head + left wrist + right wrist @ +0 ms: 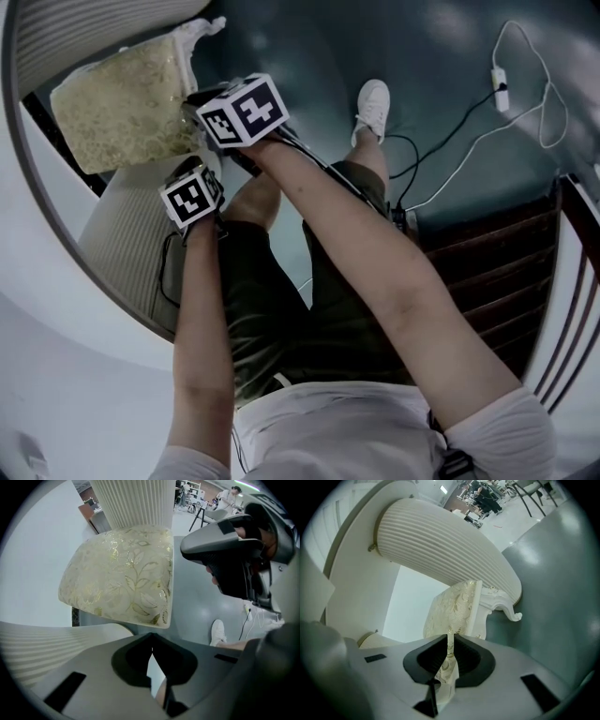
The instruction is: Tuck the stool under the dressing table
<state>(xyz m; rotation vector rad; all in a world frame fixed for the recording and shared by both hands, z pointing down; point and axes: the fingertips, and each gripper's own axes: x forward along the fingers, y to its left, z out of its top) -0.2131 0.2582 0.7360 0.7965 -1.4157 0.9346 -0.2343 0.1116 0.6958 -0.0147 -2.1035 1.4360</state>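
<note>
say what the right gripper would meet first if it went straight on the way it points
The stool seat: its edge sits between the right gripper's fingers. Beyond it comes the ribbed dressing table, depth unclear.

Cream floral-cushioned stool (119, 581) at ribbed dressing table (136, 501)

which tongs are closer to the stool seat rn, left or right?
Right. The right tongs are closed on the seat edge of the stool. The left tongs are shut and empty, short of the seat and not touching it.
</note>
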